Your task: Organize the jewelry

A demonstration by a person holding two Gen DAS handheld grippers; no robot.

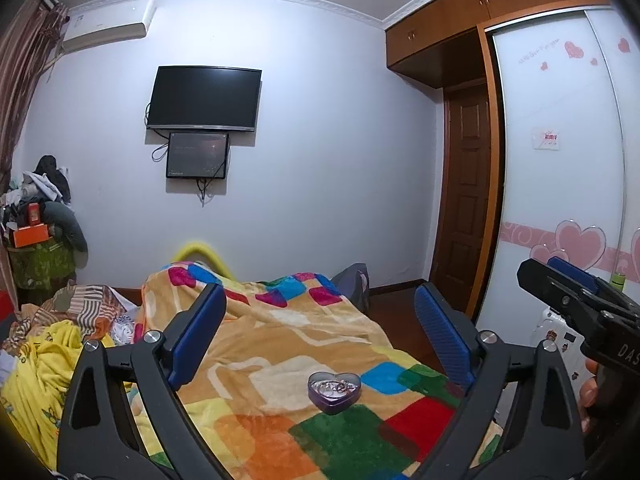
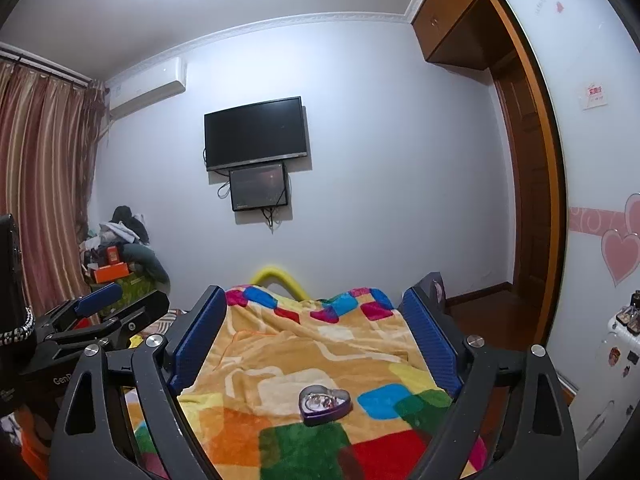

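**Inspector:** The box [image 1: 334,393], a purple heart-shaped tin, sits lidless on the blanket [image 1: 280,344] over the bed. Silvery jewelry [image 1: 334,387] lies inside it, a tangle of chain and rings as far as can be made out. The right wrist view shows the same: box [image 2: 325,400] on the blanket [image 2: 280,360], contents within.

**Clerk:** And the tongs?

**Inspector:** The left gripper [image 1: 320,344] stands spread wide, nothing between its blue pads [image 1: 198,336]. The right gripper [image 2: 316,340] is likewise spread and empty. Neither touches the box; both hang above and short of it, pointing roughly level into the room. Each also appears at the edge of the other's view, clear of the bed.

**Clerk:** Any pieces left loose?

**Inspector:** None found on the blanket in either view. The rumpled bedding [image 1: 48,360] to the left could hide small items; that cannot be ruled out.

**Clerk:** A lid?

**Inspector:** None seen. Whether the box has one cannot be told.

**Clerk:** Standing of the task, then?

**Inspector:** In this inspector's judgement, the gathering is done or nearly so: jewelry is in the box, both grippers are empty and clear. What may remain is closing the box, if a lid exists, or tidying the tangle.
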